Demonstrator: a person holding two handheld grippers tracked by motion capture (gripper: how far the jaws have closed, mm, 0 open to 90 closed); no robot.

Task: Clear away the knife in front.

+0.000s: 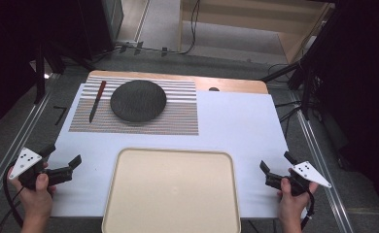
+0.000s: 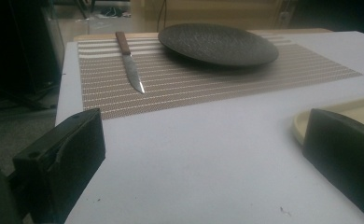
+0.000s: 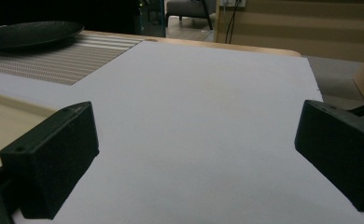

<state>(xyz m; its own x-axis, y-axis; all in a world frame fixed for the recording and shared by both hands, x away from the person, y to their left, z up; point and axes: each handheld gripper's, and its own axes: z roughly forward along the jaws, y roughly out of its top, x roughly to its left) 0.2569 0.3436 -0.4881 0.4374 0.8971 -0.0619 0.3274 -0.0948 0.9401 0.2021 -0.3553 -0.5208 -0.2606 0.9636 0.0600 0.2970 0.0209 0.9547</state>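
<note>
Broadly, the tabletop (image 1: 236,126) carries a white sheet over most of its surface, with a strip of bare wood showing along its far edge. Nearest the person lies a large cream tray (image 1: 173,194), set at the middle of the near edge and bare inside. Beyond it, toward the far left, a striped woven placemat (image 1: 178,116) lies flat on the white sheet. On that placemat rests a round dark plate (image 1: 138,100), a little left of the mat's middle and touching nothing but the mat. Just beside the plate, on the mat's left part, lies a knife (image 1: 97,101) with a reddish-brown handle pointing away and its blade tip toward the person; it is apart from the plate.

At the near left corner, the left tool (image 1: 62,160) is held in a hand just off the tray's left side, its jaws standing wide with nothing between them, aimed toward the knife and plate. At the near right corner, the right tool (image 1: 276,167) is likewise held in a hand, jaws wide apart and gripping nothing, above bare white sheet.
</note>
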